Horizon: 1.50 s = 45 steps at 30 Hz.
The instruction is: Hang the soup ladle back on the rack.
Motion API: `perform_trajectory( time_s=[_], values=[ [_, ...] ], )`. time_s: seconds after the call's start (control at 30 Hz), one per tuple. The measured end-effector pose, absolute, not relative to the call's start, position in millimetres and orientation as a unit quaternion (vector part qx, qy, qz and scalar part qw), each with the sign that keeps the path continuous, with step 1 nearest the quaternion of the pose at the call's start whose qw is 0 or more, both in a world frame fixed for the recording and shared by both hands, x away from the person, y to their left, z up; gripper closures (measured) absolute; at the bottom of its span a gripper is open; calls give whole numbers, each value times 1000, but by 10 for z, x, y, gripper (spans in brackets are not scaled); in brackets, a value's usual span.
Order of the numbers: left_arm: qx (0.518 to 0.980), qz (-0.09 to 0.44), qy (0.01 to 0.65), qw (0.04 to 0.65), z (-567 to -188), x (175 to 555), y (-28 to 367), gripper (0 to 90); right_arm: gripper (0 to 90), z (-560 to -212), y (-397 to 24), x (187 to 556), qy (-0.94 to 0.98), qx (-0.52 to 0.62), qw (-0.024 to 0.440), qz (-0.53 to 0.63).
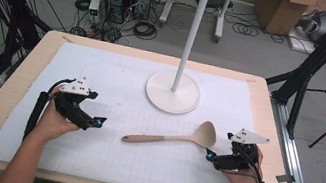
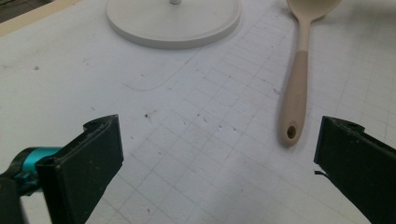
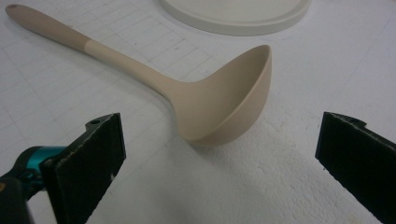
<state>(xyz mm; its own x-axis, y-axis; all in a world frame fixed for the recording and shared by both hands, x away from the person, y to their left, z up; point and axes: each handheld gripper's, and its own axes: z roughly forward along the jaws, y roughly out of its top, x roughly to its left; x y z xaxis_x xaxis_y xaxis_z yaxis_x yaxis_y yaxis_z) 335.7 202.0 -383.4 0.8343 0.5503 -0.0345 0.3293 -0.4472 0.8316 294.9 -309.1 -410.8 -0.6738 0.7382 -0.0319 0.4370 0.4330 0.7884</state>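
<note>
From above, a beige ladle (image 1: pixel 170 138) lies on the table's white mat (image 1: pixel 103 76), near the stand (image 1: pixel 173 92), between the left tool (image 1: pixel 97 122) and right tool (image 1: pixel 210 156). The left tool's view shows its jaws spread wide (nothing between them), the handle end just beyond. The right tool's view shows its jaws equally spread, the bowl just ahead.

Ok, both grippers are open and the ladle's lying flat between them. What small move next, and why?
Probably ease the left gripper forward to straddle the ladle near its handle end. Its jaws stand open, the handle tip with the hole points toward it in the left gripper view, and nothing lies between. The right gripper faces the bowl, an awkward grip.
</note>
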Motion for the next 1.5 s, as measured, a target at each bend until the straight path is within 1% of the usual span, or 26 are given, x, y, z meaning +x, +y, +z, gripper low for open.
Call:
perform_trajectory(
  time_s=[0.3, 0.57, 0.87, 1.07, 1.17, 1.5],
  values=[
    [835, 123, 277, 459, -3822, 3372, 2084, 17, 2, -4095, -3041, 2945, 829, 345, 188, 398],
    [834, 123, 277, 462, -3821, 3384, 2103, 17, 2, -3970, -2971, 3021, 825, 331, 186, 419],
    [840, 120, 272, 454, -3838, 3389, 2072, 16, 2, -3851, -2736, 3231, 853, 283, 169, 404],
    [839, 119, 277, 453, -3847, 3400, 2087, 16, 2, -3792, -2584, 3385, 869, 266, 146, 390],
    [841, 120, 278, 449, -3850, 3407, 2100, 16, 2, -3775, -2489, 3459, 879, 255, 144, 376],
    [837, 124, 282, 452, -3840, 3407, 2138, 16, 2, -3726, -2164, 3581, 907, 200, 121, 351]
  ],
)
